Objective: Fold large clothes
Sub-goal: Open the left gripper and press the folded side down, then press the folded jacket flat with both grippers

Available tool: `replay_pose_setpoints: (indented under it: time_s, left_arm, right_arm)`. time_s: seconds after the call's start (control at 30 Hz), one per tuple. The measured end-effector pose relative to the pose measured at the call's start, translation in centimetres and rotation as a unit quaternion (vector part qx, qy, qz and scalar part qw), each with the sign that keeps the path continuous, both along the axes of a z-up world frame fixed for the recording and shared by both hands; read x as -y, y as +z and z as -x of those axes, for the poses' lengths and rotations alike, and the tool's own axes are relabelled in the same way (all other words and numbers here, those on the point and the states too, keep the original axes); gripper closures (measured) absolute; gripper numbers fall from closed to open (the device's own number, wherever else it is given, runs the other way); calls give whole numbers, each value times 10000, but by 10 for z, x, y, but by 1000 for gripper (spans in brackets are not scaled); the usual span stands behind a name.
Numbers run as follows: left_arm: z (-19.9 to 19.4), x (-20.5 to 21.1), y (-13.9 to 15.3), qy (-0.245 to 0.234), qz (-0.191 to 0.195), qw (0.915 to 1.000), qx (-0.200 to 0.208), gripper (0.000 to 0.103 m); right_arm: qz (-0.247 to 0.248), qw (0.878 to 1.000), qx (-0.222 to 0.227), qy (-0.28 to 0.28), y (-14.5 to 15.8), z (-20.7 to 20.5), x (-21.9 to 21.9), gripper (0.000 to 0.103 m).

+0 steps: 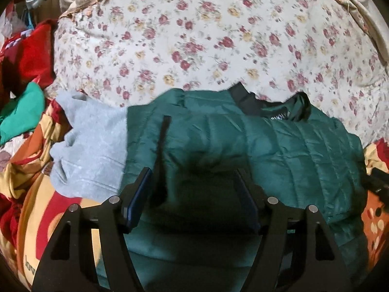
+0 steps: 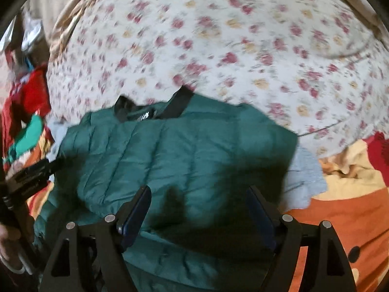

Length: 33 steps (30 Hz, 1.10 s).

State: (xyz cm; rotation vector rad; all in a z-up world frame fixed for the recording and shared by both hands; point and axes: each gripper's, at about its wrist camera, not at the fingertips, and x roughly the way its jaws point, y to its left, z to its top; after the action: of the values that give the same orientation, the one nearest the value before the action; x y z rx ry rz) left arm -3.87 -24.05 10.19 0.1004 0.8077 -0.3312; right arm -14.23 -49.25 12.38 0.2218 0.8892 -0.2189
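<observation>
A dark green quilted jacket (image 1: 279,146) with a black collar (image 1: 245,102) lies folded over on the bed. A grey sleeve (image 1: 92,146) sticks out at its left side. My left gripper (image 1: 193,171) hovers over the jacket's near half, open, with nothing pinched between its blue pads. In the right wrist view the same jacket (image 2: 182,150) fills the middle, blurred, with grey cloth (image 2: 304,177) showing at its right edge. My right gripper (image 2: 198,188) is open above it, also with nothing in its pads. The left gripper (image 2: 31,175) appears at the left edge there.
A floral sheet (image 1: 194,36) covers the bed beyond the jacket. An orange, yellow and red patterned blanket (image 2: 340,206) lies under the jacket's near side. Red and green clothes (image 1: 26,73) are heaped at the left. A hand (image 2: 7,238) shows at the lower left.
</observation>
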Motion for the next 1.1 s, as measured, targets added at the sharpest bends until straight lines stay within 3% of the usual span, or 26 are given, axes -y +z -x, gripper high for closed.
replay_pose_setpoints:
  time_s: [0.2,0.33,0.53,0.63,0.77,1.1]
  left_arm:
    - [-7,19,-25,14,-330,9994,-86,34]
    - [-14,23,-35,32,-354,9993,-129,32]
    - [-17,25,-38,36,-437,9989,-165,31]
    - [-17,24,-39,28,-436,9989,-179,31]
    - [-19,27,-40,57,-483,9986,-193,30]
    - [-25,31,-45,64,-490,9986,-201,23]
  right_arm:
    - [418,9981,-437,-71,-40,-19,-12,26]
    - [547,9976,-427,-56,-59,-25,-10,25]
    - [431,9981,-436,71,-50,-23,-6,24]
    - [203,9997,-83,54,-26,-9,-1,25]
    - [458,9987,172,-115,-4,-7,10,25]
    - [296,9988,-245,-304,-49,-28,42,24]
